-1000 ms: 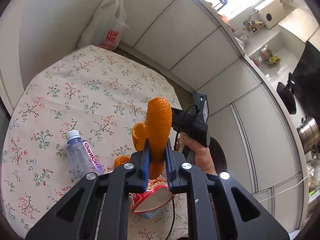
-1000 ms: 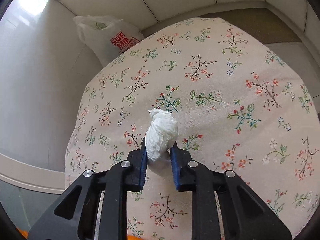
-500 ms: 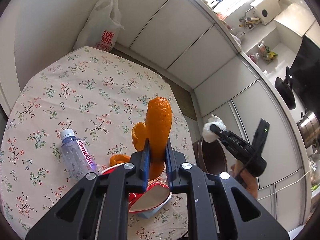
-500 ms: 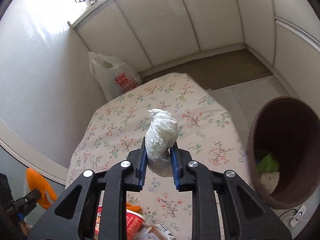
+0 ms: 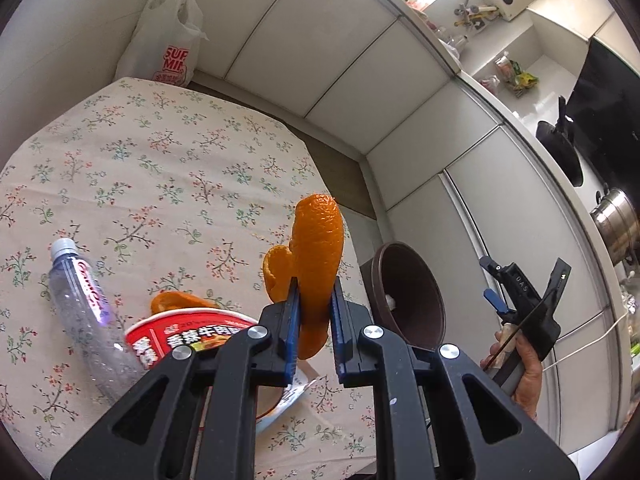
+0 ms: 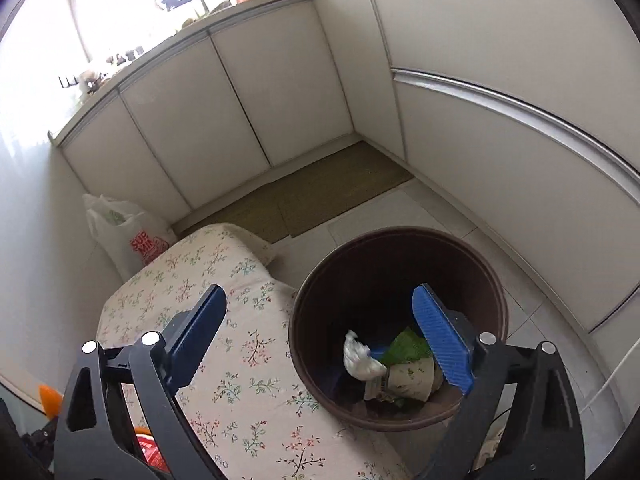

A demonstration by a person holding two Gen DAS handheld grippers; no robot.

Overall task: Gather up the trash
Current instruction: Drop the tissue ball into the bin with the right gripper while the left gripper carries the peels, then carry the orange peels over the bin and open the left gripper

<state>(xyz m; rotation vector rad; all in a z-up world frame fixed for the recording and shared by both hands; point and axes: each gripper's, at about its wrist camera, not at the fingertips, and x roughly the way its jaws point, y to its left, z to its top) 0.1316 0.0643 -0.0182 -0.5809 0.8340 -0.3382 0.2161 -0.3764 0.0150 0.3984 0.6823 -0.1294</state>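
My left gripper (image 5: 314, 320) is shut on an orange peel (image 5: 318, 256) and holds it above the floral table (image 5: 160, 168). A clear plastic bottle (image 5: 80, 312), a red noodle cup (image 5: 188, 336) and another peel piece (image 5: 176, 302) lie on the table below it. My right gripper (image 6: 320, 332) is open and empty above the brown trash bin (image 6: 400, 264). The white crumpled tissue (image 6: 360, 360) lies inside the bin among other trash. The right gripper also shows in the left wrist view (image 5: 496, 284), beside the bin (image 5: 408, 292).
A white plastic bag (image 5: 168, 36) leans on the wall behind the table, also in the right wrist view (image 6: 128, 232). White cabinets (image 6: 280, 80) line the room. A mat (image 6: 304, 196) lies on the tiled floor. A pot (image 5: 616, 224) and pan (image 5: 560, 152) stand on the counter.
My right gripper swung from the table to over the bin, opened and dropped the tissue into it. My left gripper kept hold of the orange peel and shifted slightly.
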